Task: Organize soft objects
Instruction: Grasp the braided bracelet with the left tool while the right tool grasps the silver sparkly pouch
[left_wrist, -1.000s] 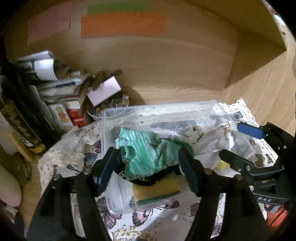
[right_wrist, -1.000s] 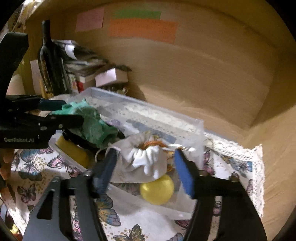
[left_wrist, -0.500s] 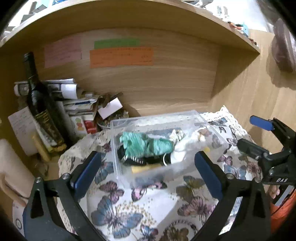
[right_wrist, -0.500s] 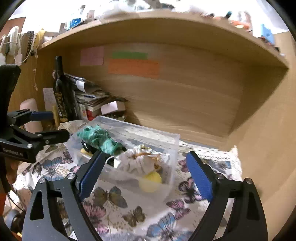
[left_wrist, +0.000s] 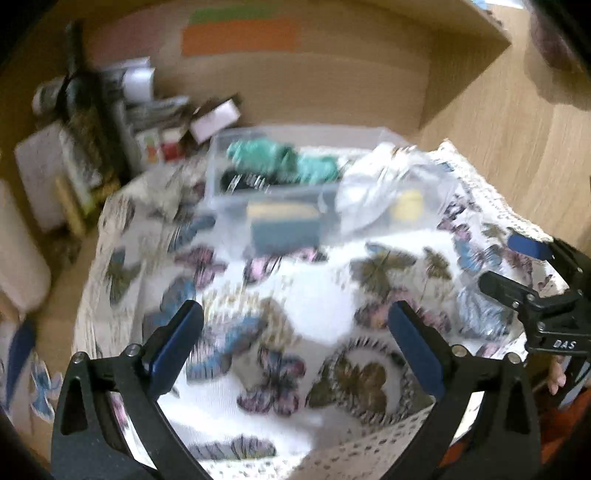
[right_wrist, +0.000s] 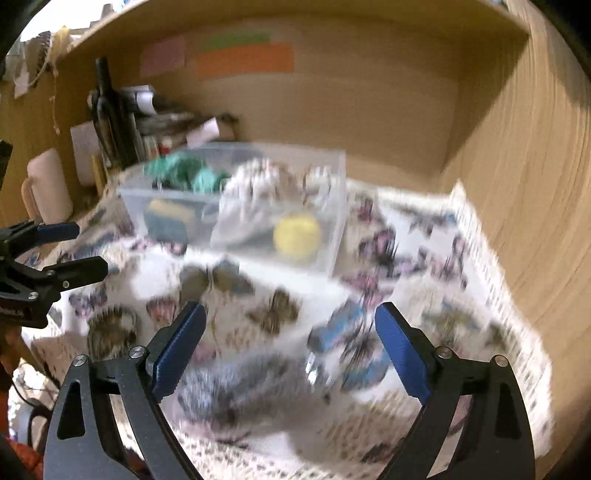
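A clear plastic bin (left_wrist: 236, 214) (right_wrist: 332, 206) stands at the back of the butterfly cloth. In it lie a green cloth (left_wrist: 280, 162) (right_wrist: 184, 173), a white pouch (left_wrist: 369, 195) (right_wrist: 251, 206), a yellow ball (right_wrist: 296, 232) (left_wrist: 408, 205) and a yellow-and-dark sponge (left_wrist: 282, 221) (right_wrist: 166, 218). My left gripper (left_wrist: 295, 343) is open and empty, well in front of the bin. My right gripper (right_wrist: 290, 343) is open and empty too, above a grey fuzzy thing (right_wrist: 236, 384) on the cloth. Both views are blurred.
The butterfly cloth (left_wrist: 314, 317) (right_wrist: 424, 295) covers the desk. A dark bottle (left_wrist: 85, 96) (right_wrist: 107, 107), stacked books and papers (left_wrist: 155, 114) stand at the back left. A pink mug (right_wrist: 48, 188) is at the left. Wooden walls close in the back and right.
Both grippers have opened wide and drawn back from the bin, leaving the green cloth and the white pouch inside it. The views now blur with motion.
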